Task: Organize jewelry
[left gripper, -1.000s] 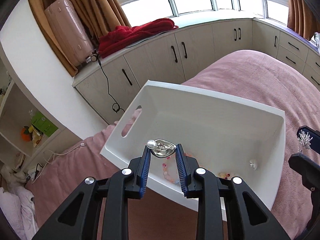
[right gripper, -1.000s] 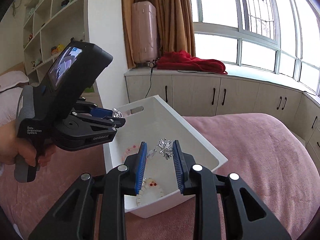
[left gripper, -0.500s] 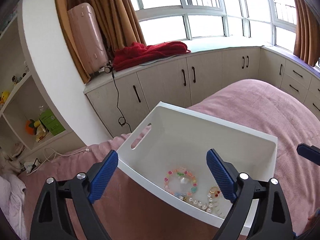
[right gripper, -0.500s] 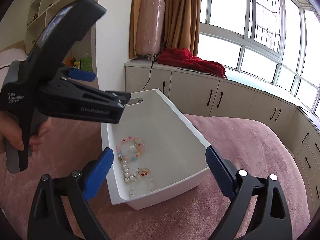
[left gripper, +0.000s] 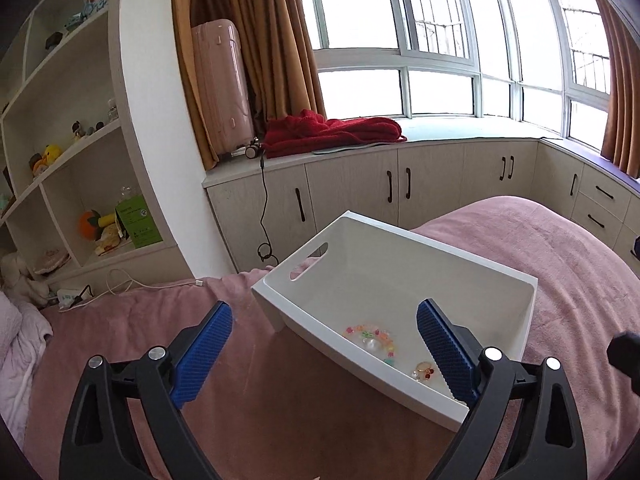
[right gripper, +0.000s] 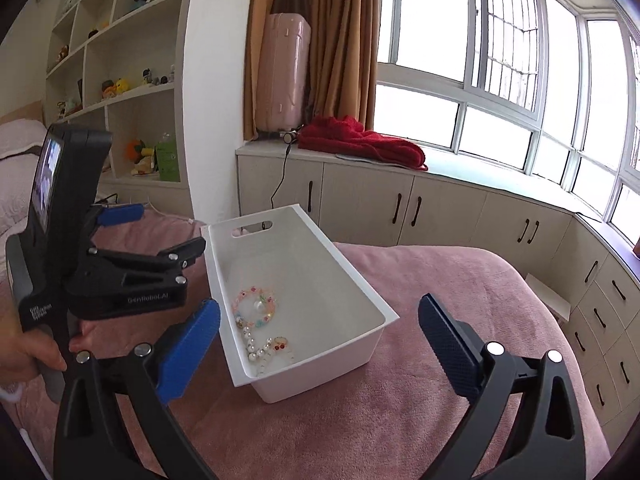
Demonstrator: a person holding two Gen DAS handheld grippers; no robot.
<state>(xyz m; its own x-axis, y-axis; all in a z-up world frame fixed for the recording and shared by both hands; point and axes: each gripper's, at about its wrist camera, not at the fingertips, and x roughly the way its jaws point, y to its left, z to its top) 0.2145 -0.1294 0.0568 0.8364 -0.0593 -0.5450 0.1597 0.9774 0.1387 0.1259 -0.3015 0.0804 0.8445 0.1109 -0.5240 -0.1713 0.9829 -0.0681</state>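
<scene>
Both tongs are opening wide and empty: left tongs (left gripper: 324,344), right tongs (right gripper: 320,340), a hand (right gripper: 24,354) gripping the left.

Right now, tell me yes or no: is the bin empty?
No: a bead bracelet and a pearl strand lie on the bin's floor.

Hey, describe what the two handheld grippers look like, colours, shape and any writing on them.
Both are black plastic with forked, cut-out arms, silver round screw heads and ribbed blue pads on the fingers. The left gripper, seen from the right gripper, has a small screen on its back, white "GenRobot.AI" lettering on its side and more white print on its grey-edged handle.
</scene>
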